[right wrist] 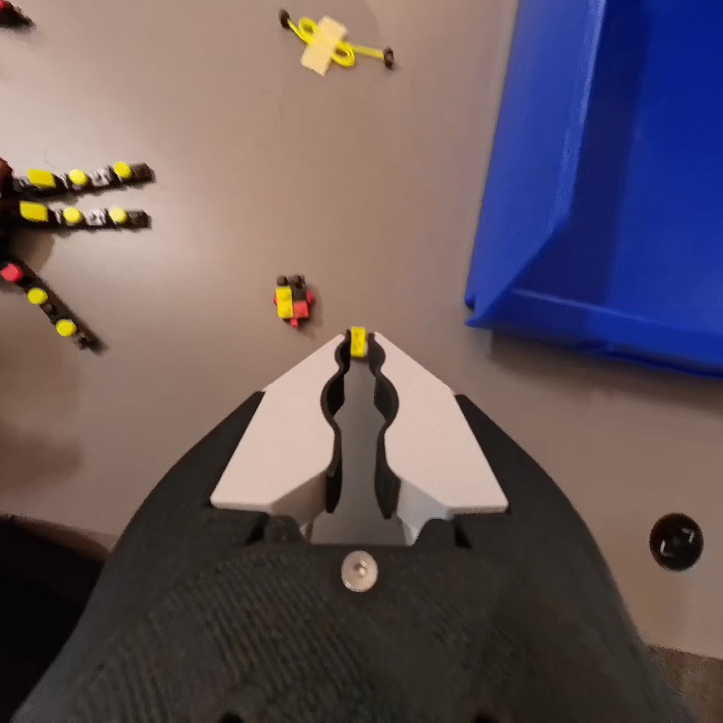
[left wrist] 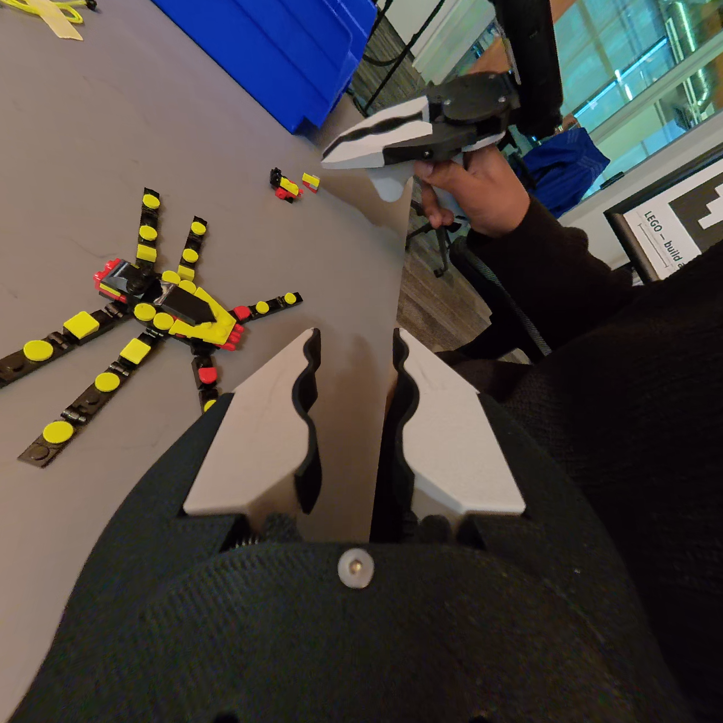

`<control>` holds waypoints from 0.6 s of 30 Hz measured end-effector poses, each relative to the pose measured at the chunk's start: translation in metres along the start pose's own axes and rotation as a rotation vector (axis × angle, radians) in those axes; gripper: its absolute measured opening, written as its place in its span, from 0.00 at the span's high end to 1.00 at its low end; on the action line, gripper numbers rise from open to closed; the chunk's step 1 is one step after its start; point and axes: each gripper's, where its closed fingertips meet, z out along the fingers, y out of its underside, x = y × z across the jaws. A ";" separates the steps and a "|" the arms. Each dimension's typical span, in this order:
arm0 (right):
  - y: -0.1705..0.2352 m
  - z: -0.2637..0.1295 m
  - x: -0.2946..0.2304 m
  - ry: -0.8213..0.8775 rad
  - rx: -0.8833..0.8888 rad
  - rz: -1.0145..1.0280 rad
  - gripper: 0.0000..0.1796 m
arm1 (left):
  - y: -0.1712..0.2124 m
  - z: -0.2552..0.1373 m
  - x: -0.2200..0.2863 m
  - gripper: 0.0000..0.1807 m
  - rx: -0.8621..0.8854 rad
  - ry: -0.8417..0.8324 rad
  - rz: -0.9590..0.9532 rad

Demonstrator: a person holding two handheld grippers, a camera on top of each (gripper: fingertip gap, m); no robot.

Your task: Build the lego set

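The right gripper (right wrist: 358, 339) pinches a small yellow brick (right wrist: 358, 341) just above the grey table (right wrist: 234, 117). Near it lie a small red-yellow-black assembly (right wrist: 293, 300), the spider-like model (left wrist: 164, 305) farther left, a blue bin (right wrist: 626, 195) right. The left gripper (left wrist: 356, 336) hangs open, empty.

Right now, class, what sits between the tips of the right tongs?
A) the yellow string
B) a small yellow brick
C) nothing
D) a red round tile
B: in the right wrist view the right tongs are closed on a small yellow brick at their tips, while the yellow string lies far off on the grey table.
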 end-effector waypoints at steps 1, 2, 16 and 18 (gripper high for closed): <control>0.005 -0.001 0.002 -0.004 -0.006 0.006 0.95 | 0.000 0.000 0.000 0.81 0.000 0.002 -0.002; 0.008 -0.001 0.002 -0.011 -0.008 0.011 0.93 | 0.000 0.000 0.000 0.81 -0.001 0.004 -0.003; 0.007 0.011 -0.009 -0.124 0.045 -0.003 0.95 | 0.000 0.005 0.007 0.80 0.007 0.012 0.074; -0.001 0.001 -0.025 -0.253 0.088 0.044 0.95 | -0.003 0.007 0.007 0.79 0.023 -0.007 0.112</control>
